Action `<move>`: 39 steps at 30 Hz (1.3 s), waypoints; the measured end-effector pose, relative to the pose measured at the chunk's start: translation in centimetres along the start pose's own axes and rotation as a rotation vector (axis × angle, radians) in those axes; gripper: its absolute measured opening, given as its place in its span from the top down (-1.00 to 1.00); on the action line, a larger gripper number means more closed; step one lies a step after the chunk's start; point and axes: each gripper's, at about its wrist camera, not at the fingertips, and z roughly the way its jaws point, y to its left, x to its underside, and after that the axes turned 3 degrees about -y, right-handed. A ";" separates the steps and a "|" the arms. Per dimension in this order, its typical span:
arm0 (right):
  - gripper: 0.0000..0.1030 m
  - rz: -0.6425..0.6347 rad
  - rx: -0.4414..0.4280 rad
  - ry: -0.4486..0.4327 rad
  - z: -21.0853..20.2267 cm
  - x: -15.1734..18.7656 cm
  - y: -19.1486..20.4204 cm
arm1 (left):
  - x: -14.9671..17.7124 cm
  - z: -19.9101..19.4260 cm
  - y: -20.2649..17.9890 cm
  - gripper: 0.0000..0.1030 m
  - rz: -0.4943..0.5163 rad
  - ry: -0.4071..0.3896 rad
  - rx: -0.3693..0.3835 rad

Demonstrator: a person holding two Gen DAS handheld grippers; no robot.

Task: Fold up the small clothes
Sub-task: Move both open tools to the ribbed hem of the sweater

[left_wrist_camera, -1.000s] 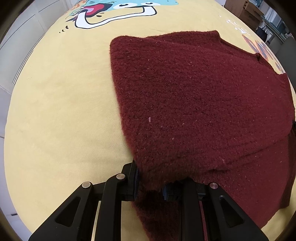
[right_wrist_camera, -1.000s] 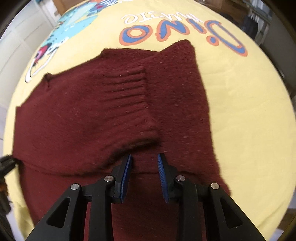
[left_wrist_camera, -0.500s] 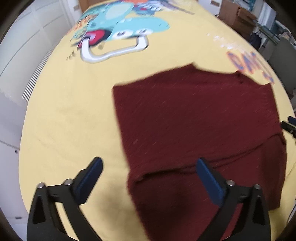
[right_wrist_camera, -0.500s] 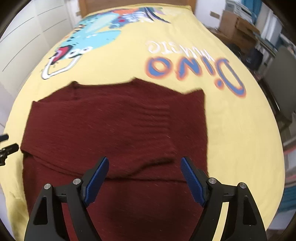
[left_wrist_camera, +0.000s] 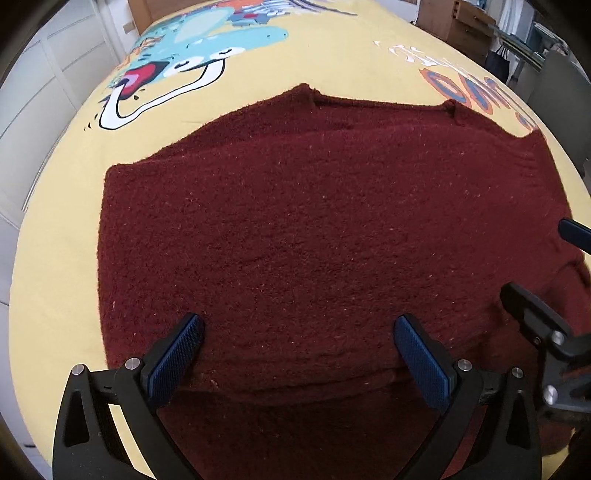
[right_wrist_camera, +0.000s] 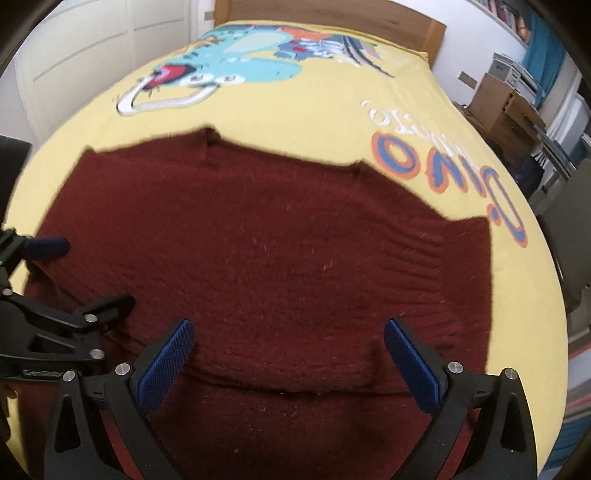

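A dark red knitted sweater point(left_wrist_camera: 317, 236) lies spread flat on a bed covered by a yellow bedspread point(left_wrist_camera: 62, 229) printed with a blue cartoon dinosaur point(right_wrist_camera: 236, 51) and big orange-and-blue letters point(right_wrist_camera: 436, 173). The sweater's neckline lies at the far side, toward the dinosaur, and a fold edge runs across its near part, just beyond the claws. At the right, a ribbed band of the sweater shows in the right wrist view.

The left claw point(left_wrist_camera: 299, 347) hangs above the near middle of the sweater, released, its blue pads point(left_wrist_camera: 173, 362) spread wide with nothing gripped between them. The right claw point(right_wrist_camera: 288, 350) is likewise released and its jaws are opening, blue pads point(right_wrist_camera: 413, 365) wide apart over the knit, clamping nothing. The two claws are side by side, each showing at the edge of the other's view.

A wooden headboard point(right_wrist_camera: 332, 14) stands at the far end of the bed, and cardboard boxes point(right_wrist_camera: 498, 103) sit to the right.
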 end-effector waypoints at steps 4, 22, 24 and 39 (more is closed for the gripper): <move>-0.98 0.042 -0.011 -0.002 1.4 1.0 -1.9 | 0.2 -0.1 1.1 -0.98 -0.014 -0.019 0.003; -1.00 0.220 -0.081 0.021 2.5 3.1 -8.7 | 1.6 -0.3 4.4 -0.99 -0.085 -0.043 -0.008; -1.00 0.224 -0.092 0.037 2.6 3.1 -8.8 | 1.7 -0.4 4.3 -0.99 -0.088 -0.030 -0.001; -0.99 0.212 -0.045 -0.015 -8.0 5.1 -11.1 | 3.6 -8.8 3.6 -0.98 -0.085 0.016 0.055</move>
